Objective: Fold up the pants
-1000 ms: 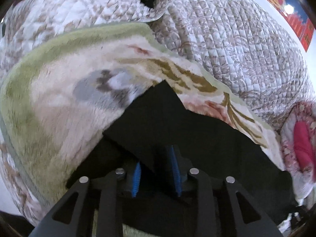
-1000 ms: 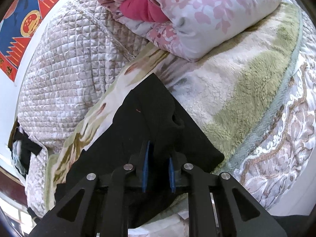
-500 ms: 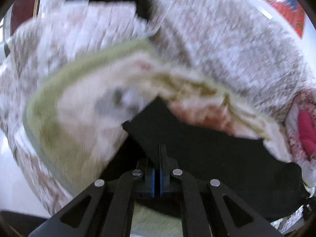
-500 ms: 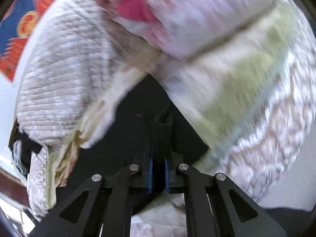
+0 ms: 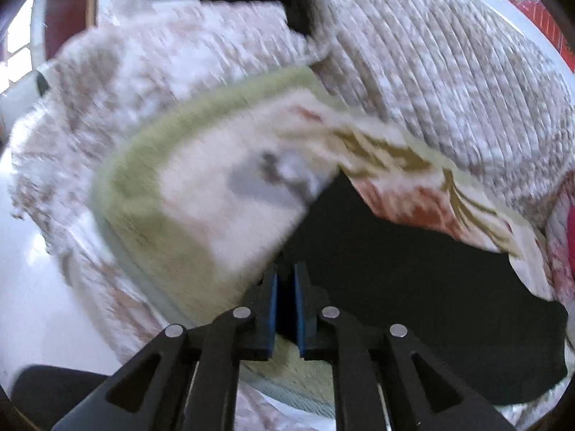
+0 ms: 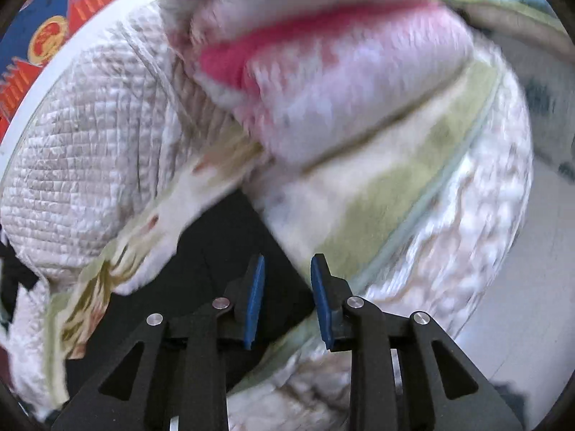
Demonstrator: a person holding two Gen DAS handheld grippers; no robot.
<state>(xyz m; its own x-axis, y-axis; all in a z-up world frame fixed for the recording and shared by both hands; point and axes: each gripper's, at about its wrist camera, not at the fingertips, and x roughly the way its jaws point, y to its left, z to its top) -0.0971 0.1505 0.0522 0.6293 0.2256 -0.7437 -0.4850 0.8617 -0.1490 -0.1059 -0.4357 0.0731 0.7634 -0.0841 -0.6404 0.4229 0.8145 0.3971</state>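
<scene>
The black pants (image 5: 413, 280) lie spread on a fleece blanket (image 5: 215, 215) with a green border, on a bed. In the left wrist view their left edge rises into my left gripper (image 5: 285, 276). Its blue pads stand a narrow slit apart with dark cloth in the slit, and the jaws are opening. In the right wrist view my right gripper (image 6: 287, 269) hangs above a corner of the pants (image 6: 215, 251). Its jaws are opening, with a wide gap, and the pads do not press on the cloth beneath. Both views are blurred.
A quilted beige bedspread (image 5: 449, 82) covers the far part of the bed. A folded pink and white duvet (image 6: 341, 82) lies on the blanket (image 6: 395, 194) beyond the right gripper. The bed's edge drops to pale floor (image 6: 503, 305). A red and blue poster (image 6: 43, 36) hangs on the wall.
Both grippers closed on the pants' edge half a second ago and have risen. The right gripper has since let go and spread wide. The left pads have parted slightly.
</scene>
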